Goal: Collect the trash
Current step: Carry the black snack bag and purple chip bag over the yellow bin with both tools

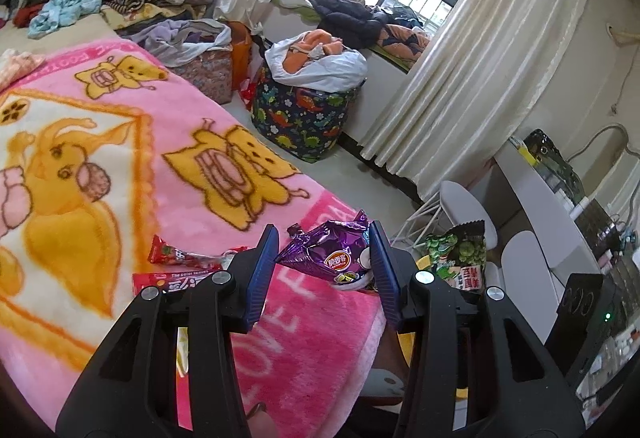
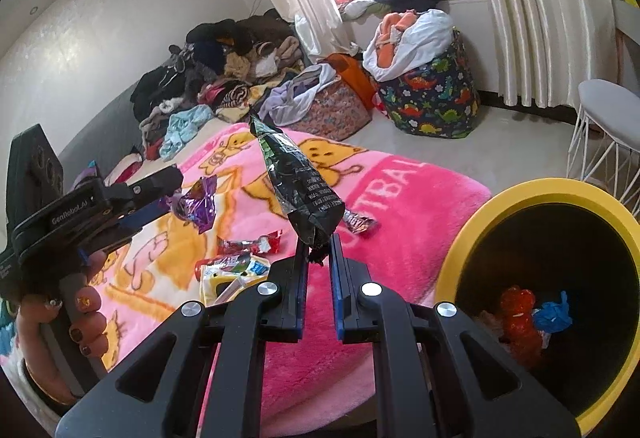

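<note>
Purple snack bag [image 1: 332, 258] sits pinched between my left hand-held gripper [image 1: 325, 254] pads above the bed [image 1: 304, 318], my right hand-held gripper [image 2: 319, 256], nearly closed, nips the black packet [image 2: 298, 182] by its bottom edge beside the yellow bin [image 2: 460, 238], so I judge a swing could shake it loose.

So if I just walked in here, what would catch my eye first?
Probably the pink blanket with its cartoon animals, strewn with snack wrappers. Over it, the left hand-held gripper pinches a purple packet and the right hand-held gripper holds a black bag up by its end. At the right, beside the bed, stands a yellow bin, open, with some trash already inside.
</note>
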Demonstrator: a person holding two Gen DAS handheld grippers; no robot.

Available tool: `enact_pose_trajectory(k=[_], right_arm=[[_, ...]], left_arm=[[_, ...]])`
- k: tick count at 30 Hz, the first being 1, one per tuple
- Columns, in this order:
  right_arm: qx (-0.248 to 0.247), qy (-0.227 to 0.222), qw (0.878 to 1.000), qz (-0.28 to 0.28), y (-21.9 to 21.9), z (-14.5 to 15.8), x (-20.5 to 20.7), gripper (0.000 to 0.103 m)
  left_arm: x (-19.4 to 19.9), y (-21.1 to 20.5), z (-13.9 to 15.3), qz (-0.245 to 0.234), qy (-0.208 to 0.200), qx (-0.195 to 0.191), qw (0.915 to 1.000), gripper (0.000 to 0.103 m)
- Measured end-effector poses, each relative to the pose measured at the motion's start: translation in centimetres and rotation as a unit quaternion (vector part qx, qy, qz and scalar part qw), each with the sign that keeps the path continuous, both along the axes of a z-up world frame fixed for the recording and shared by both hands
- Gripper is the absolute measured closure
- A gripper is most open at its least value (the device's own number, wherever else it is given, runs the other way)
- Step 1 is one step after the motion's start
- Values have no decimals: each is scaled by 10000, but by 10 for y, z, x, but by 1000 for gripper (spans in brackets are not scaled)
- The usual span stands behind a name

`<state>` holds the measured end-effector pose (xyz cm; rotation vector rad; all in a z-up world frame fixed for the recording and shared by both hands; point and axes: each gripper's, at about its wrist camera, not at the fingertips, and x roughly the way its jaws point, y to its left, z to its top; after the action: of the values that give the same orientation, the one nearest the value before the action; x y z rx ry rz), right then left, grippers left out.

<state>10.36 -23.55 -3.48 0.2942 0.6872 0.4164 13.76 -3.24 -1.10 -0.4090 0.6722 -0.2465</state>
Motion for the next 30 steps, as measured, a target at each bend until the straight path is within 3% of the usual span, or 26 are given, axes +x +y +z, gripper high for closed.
enact_pose_trajectory(k=[30], right_arm=[[377, 1, 9961, -802, -75, -7, -8, 93]], left_arm=[[2, -82, 0, -635, -53, 324, 9974, 65]])
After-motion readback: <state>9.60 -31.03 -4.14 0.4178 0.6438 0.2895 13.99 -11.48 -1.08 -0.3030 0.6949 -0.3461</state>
